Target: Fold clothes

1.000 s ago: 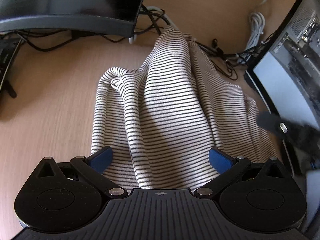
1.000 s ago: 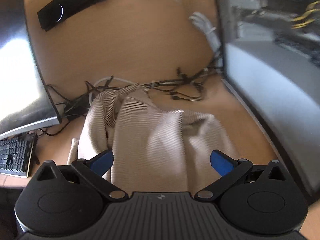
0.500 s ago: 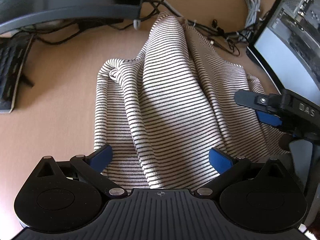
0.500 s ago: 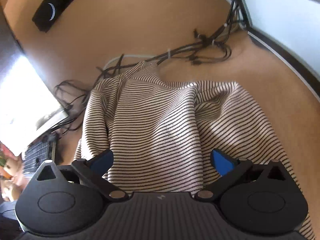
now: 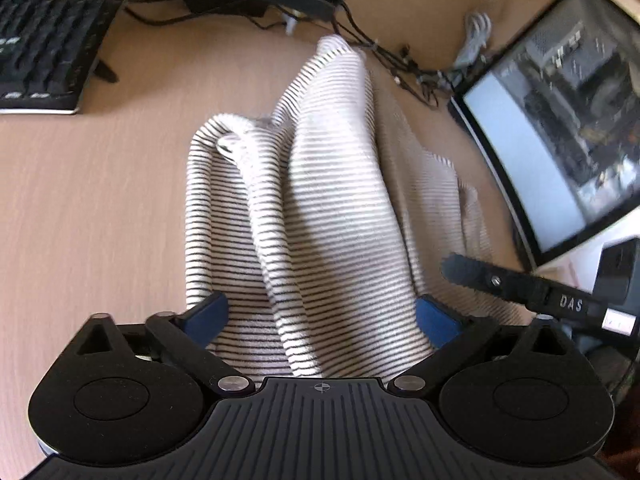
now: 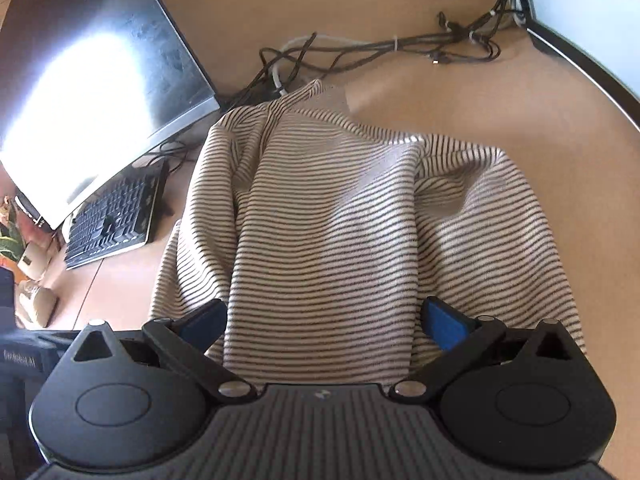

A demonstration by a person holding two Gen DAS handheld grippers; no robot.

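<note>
A white garment with thin black stripes [image 5: 320, 216] lies bunched in long ridges on the wooden desk [image 5: 92, 200]. My left gripper [image 5: 320, 316] is open, its blue pads [image 5: 206, 314] wide apart over the garment's near edge. The garment also fills the right wrist view [image 6: 332, 240]. My right gripper [image 6: 324, 322] is open too, with blue pads [image 6: 444, 326] either side of a raised fold at the near edge. The right gripper's black finger shows at the right of the left wrist view [image 5: 500, 280]. Neither gripper holds cloth.
A black keyboard [image 5: 44, 52] lies at far left, under a monitor [image 6: 88, 64]. A second screen [image 5: 552, 136] stands at right. Tangled cables [image 6: 384, 46] run behind the garment. Bare desk shows left of the garment.
Both grippers have drawn back and lower towards the garment's near edge. The right gripper's finger has shifted down at the right of the left view. The garment lies as before.
</note>
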